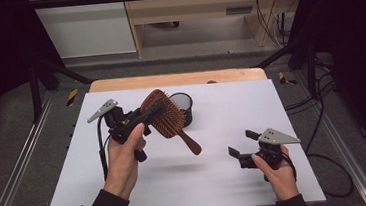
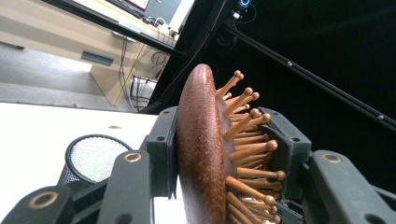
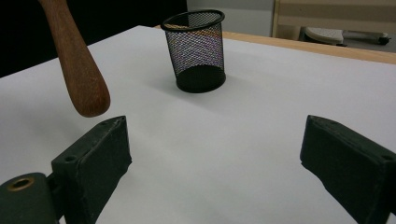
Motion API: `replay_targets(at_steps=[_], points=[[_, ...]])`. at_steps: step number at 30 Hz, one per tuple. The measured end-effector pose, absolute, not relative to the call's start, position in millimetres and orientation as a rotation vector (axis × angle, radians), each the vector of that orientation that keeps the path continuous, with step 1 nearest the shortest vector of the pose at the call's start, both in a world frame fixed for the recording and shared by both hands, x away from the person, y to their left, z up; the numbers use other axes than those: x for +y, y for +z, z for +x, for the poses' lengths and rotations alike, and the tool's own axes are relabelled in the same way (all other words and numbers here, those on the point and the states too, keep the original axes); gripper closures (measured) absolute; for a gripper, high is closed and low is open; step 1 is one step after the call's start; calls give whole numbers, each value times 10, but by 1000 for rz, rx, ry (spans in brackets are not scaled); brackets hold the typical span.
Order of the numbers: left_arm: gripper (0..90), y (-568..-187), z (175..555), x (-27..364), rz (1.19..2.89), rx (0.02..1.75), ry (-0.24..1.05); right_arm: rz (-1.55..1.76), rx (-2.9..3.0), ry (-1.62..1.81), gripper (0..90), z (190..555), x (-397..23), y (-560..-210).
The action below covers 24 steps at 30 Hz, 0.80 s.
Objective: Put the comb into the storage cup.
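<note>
Where the left gripper (image 1: 144,115) is raised above the table, its two black jaws are clamped on the head of one wooden hairbrush (image 1: 164,115): one pad presses the smooth, domed, reddish-brown back, the other sits among the round-tipped wooden pins. In the left gripper view the brush head (image 2: 201,154) stands on edge between the pads, its polished, speckled back against one and its pegs pointing to the other. The tapered, rounded handle slants down and away from these fingers and touches nothing.

The right gripper (image 1: 241,145) is released; its blocky black jaws stand wide apart with bare table between them. In the right gripper view the handle's end (image 3: 83,79) hangs just above one jaw, clear of it.

One black wire-mesh cup (image 3: 196,49), cylindrical and open-topped, stands upright beyond both sets of fingers, just past the brush head.

The table (image 1: 231,109) is a flat, matt white sheet on a light wooden top. Around it are dark curtains, grey floor, loose cables and pale wooden furniture.
</note>
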<state>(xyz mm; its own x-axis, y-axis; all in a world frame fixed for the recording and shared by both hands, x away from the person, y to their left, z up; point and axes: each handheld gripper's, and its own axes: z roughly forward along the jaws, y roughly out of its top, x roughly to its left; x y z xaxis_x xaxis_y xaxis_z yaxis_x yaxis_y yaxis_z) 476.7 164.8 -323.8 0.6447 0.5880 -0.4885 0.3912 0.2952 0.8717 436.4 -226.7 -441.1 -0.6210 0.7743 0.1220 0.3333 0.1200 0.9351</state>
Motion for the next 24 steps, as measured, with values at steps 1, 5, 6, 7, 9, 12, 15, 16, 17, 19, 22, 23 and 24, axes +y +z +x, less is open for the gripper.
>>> replay_targets(at_steps=[1, 5, 6, 7, 9, 12, 15, 16, 17, 19, 22, 23, 24], points=[[521, -3216, 4768, 1637, 1326, 929, 163, 1071, 2011, 1503, 84, 4366, -2265, -4416], [521, -3121, 4775, 1597, 1333, 914, 173, 1068, 2014, 1499, 82, 4362, -2267, -4422], [521, -3094, 4777, 1594, 1327, 912, 171, 1074, 2008, 1500, 82, 4361, -2274, -4423], [521, -3066, 4781, 1593, 1318, 911, 169, 1078, 2005, 1500, 82, 4362, -2283, -4427], [521, -3003, 4795, 1589, 1316, 909, 170, 1086, 1998, 1496, 81, 4363, -2290, -4430], [521, -2903, 4802, 1576, 1322, 900, 191, 1087, 1987, 1501, 82, 4363, -2291, -4418], [521, -2833, 4803, 1567, 1314, 888, 199, 1075, 1991, 1505, 82, 4383, -2283, -4417], [521, -2821, 4804, 1564, 1308, 887, 200, 1075, 1999, 1503, 81, 4392, -2281, -4424], [521, -2813, 4807, 1562, 1306, 886, 202, 1072, 2004, 1501, 82, 4400, -2282, -4429], [522, -2801, 4819, 1565, 1310, 890, 207, 1080, 1997, 1505, 81, 4405, -2290, -4430], [521, -2781, 4846, 1580, 1321, 906, 227, 1085, 1968, 1522, 81, 4383, -2309, -4410], [521, -2770, 4851, 1585, 1323, 910, 232, 1081, 1968, 1527, 80, 4378, -2312, -4404], [521, -2758, 4854, 1591, 1324, 913, 239, 1082, 1965, 1527, 80, 4380, -2315, -4404]])
